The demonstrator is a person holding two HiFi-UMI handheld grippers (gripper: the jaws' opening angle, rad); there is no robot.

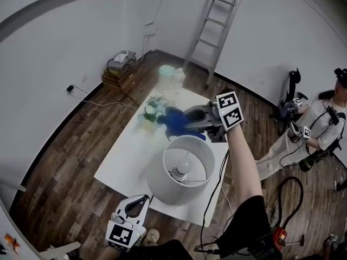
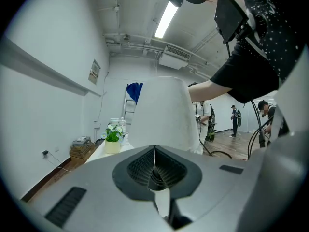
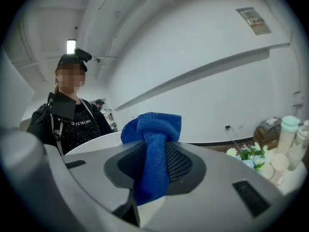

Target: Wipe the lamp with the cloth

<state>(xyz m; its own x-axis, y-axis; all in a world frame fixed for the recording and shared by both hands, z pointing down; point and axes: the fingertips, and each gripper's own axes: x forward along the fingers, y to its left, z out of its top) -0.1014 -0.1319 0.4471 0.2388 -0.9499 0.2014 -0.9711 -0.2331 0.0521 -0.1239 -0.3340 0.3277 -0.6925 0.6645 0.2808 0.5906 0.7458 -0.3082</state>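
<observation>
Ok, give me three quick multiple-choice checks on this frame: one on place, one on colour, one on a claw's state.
1. Where is the cloth?
A. on the floor
B. in the right claw
C. on the ladder

2. What colour is the lamp shade?
A. white
B. red
C. black

3. How is the left claw?
A. wide open
B. half open
C. shut, empty

B: the right gripper view shows the blue fabric pinched between its jaws.
A: the shade is white in the head view.
C: the left gripper view shows its jaws together with nothing between.
</observation>
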